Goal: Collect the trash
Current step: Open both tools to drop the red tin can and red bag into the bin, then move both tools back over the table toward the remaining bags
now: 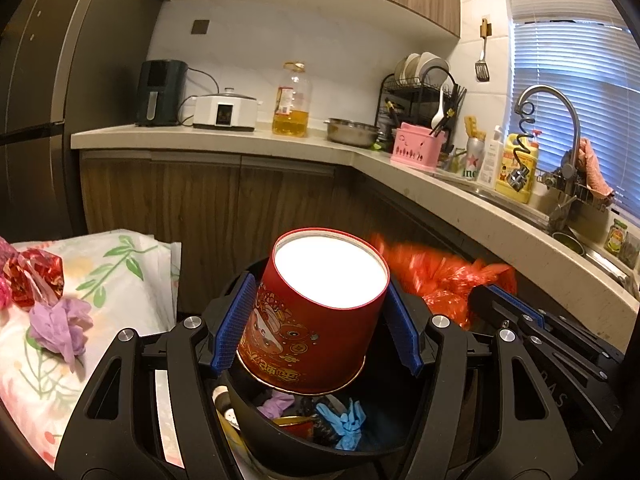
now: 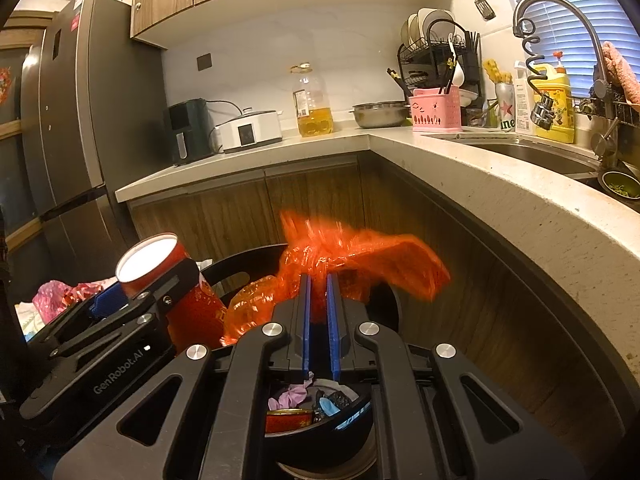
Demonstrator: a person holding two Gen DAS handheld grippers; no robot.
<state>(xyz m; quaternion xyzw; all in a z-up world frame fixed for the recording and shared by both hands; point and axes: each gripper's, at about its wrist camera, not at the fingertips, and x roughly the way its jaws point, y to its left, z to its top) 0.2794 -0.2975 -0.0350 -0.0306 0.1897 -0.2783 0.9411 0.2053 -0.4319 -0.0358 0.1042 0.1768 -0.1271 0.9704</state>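
- You're in a kitchen: an L-shaped table (image 2: 460,160) with wood cabinet fronts under it, a dark fridge (image 2: 80,120) on the left, a sink and curved faucet (image 2: 560,12) by a window with blinds.
- Your left tool (image 1: 320,320) has its blue pads clamped on both sides of a red paper cup (image 1: 320,312). The cup is tipped so its white inside faces the camera. It has gold and orange cartoon art plus gold Chinese characters near the rim that I can't read.
- The cup hangs right over a black trash bin (image 1: 304,452). Inside the bin you can see a purple crumpled wad, a blue glove (image 1: 348,420) and something red with a gold rim.
- Your right tool (image 2: 319,304) is nearly closed, pinching a crinkly orange-red plastic bag (image 2: 352,256). The bag is motion-blurred and sits above the bin's far rim.
- Readable stuff: "GenRobot.AI" on the left tool's body in the right wrist view, and "ine" on a green star beer can (image 2: 505,108) by the sink.
- Only the left view shows a floral cloth (image 1: 112,280) to the left with a purple wad (image 1: 60,324) and shiny red foil wrapper (image 1: 34,280) on it.
- Only the right view shows the whole fridge and looks down into the sink basin.
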